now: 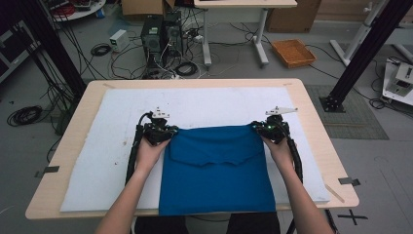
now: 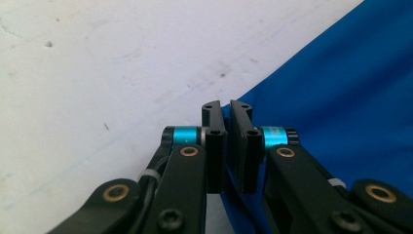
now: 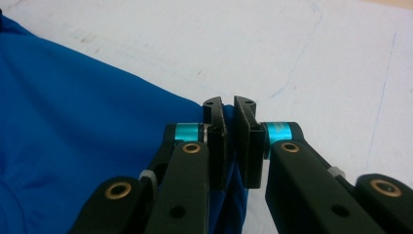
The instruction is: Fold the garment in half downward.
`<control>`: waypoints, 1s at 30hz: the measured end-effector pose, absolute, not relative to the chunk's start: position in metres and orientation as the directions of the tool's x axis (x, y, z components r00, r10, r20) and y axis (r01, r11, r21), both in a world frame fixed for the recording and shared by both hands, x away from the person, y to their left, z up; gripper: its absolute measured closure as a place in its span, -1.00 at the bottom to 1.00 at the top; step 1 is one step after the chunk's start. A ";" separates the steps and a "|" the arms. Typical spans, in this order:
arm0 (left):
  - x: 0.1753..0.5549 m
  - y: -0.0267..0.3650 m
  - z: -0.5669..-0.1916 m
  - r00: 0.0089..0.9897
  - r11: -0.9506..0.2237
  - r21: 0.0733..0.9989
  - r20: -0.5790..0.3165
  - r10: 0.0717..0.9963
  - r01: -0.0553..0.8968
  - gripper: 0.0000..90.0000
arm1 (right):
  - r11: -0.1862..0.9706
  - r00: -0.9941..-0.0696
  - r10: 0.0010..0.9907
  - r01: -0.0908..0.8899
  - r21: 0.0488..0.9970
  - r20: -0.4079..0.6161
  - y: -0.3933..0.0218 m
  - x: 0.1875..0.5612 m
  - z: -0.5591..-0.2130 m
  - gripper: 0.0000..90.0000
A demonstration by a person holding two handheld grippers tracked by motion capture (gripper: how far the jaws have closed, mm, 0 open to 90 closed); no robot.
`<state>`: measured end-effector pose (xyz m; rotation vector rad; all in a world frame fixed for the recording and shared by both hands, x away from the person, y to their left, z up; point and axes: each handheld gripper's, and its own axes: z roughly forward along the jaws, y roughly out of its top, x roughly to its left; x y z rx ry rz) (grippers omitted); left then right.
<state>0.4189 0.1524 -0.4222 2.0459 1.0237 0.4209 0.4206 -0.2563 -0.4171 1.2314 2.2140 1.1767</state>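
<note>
Blue cloth (image 1: 219,170) lies flat in the lower middle of the high view, folded into a rough square on a white pad (image 1: 107,146) that covers a pale wooden table (image 1: 316,126). A folded flap with a jagged lower edge crosses the cloth's upper part. The cloth's near edge hangs just over the near edge of the pad, at the bottom of the frame.

The left gripper (image 1: 160,130) sits at the cloth's upper left corner and the right gripper (image 1: 269,127) at its upper right corner, each held in a hand with the forearm coming up from the bottom of the frame. In the left gripper view the left gripper (image 2: 226,114) has its jaws pressed together on the corner of the cloth (image 2: 341,97), a thin strip of blue showing between them. In the right gripper view the right gripper (image 3: 228,111) is likewise clamped on the cloth (image 3: 73,122), which bunches below the jaws.

What lies under the folds is hidden. The pad (image 2: 97,73) (image 3: 316,58) carries faint smudges and lines.

Bare pad stretches beyond the cloth toward the top of the high view and on both sides. Cables, computer boxes (image 1: 160,31) and an orange basket (image 1: 293,52) lie on the floor beyond the table.
</note>
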 end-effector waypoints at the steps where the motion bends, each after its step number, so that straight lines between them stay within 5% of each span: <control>1: 0.424 0.153 -0.423 0.611 -0.352 0.777 -0.053 0.790 0.522 0.89 | 0.286 -0.558 0.825 0.543 0.789 0.085 -0.256 0.427 -0.420 0.88; 10: 0.436 0.151 -0.428 0.592 -0.351 0.767 -0.046 0.805 0.537 0.87 | 0.276 -0.546 0.833 0.550 0.789 0.089 -0.254 0.438 -0.423 0.87; 14: 0.434 0.153 -0.426 0.567 -0.334 0.774 -0.038 0.823 0.537 0.48 | 0.271 -0.535 0.841 0.549 0.791 0.083 -0.255 0.436 -0.420 0.61; 19: 0.428 0.165 -0.422 0.542 -0.299 0.794 -0.046 0.839 0.530 0.27 | 0.237 -0.499 0.863 0.540 0.807 0.080 -0.263 0.431 -0.415 0.58; 23: 0.420 0.180 -0.425 0.525 -0.275 0.796 -0.063 0.849 0.539 0.27 | 0.195 -0.447 0.888 0.570 0.798 0.102 -0.284 0.426 -0.421 0.65; 30: 0.413 0.194 -0.433 0.518 -0.255 0.779 -0.102 0.849 0.572 0.27 | 0.259 -0.499 0.862 0.583 0.770 0.088 -0.282 0.421 -0.432 0.68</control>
